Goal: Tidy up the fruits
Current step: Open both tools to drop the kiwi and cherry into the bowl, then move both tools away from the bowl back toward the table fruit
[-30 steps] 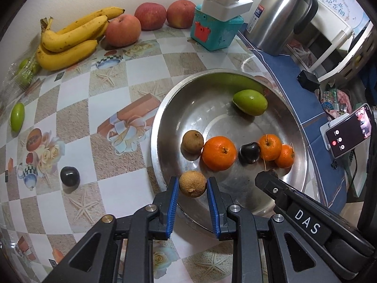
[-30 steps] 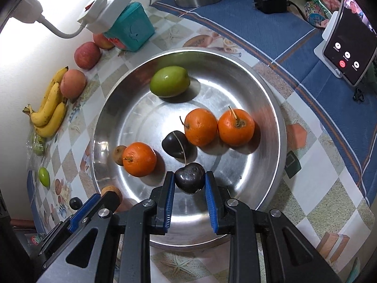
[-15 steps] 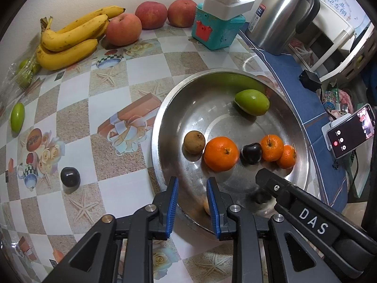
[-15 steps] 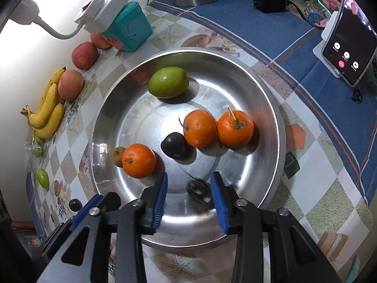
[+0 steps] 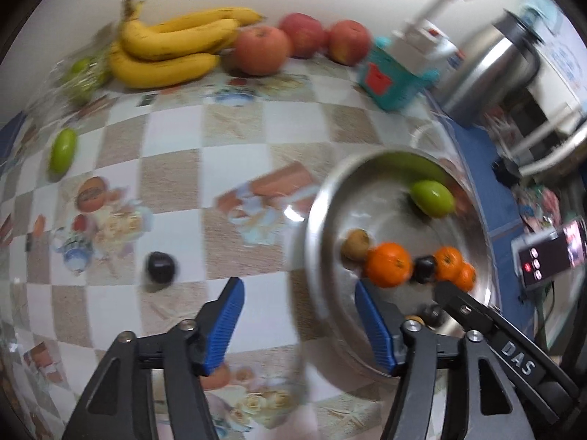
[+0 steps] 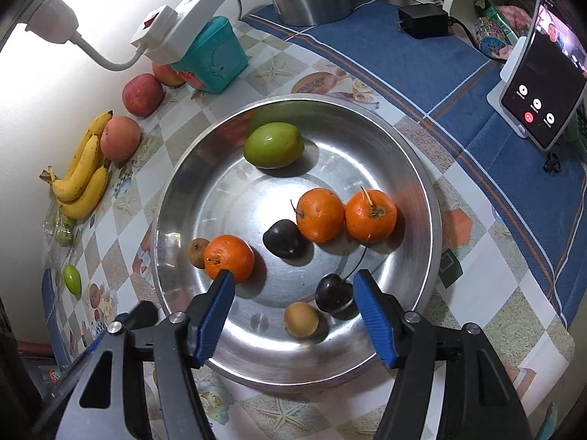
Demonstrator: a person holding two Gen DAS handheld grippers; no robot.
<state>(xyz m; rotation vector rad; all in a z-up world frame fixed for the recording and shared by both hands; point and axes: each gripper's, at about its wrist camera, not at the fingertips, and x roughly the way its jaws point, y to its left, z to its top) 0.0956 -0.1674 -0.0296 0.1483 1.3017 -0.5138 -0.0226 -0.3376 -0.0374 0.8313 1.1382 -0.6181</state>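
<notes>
Fruits: a brown fruit (image 6: 301,319) and a dark cherry (image 6: 334,295) lie side by side low in the steel bowl (image 6: 176,198), near its front rim.
Right gripper: right gripper (image 6: 293,311) hangs over that front rim, its jaws just spread wide and released; the cherry sits loose just inside the right pad, the brown fruit between the pads, neither pressed.
Left gripper: left gripper (image 5: 299,324) has jaws just opened and grasping nothing; the bowl's left rim passes between its blue pads, one pad over the checked tablecloth (image 5: 176,168), the other over the bowl.
Mid bowl: three oranges, a dark plum (image 6: 284,238) and a second small brown fruit (image 6: 197,252) cluster across the middle, leaving bare steel on the left slope.
Far bowl: a green mango (image 6: 273,145) rests alone near the back wall.
Open cloth: a black fruit (image 5: 160,267) and a small green fruit (image 5: 63,150) lie well apart on the cloth left of the bowl.
Wall edge: bananas (image 5: 172,51) and three apples line the wall, beside a teal box (image 6: 211,60) topped by a white power strip.
Right edge: a phone (image 6: 543,88) stands on blue cloth, well clear of the bowl.
</notes>
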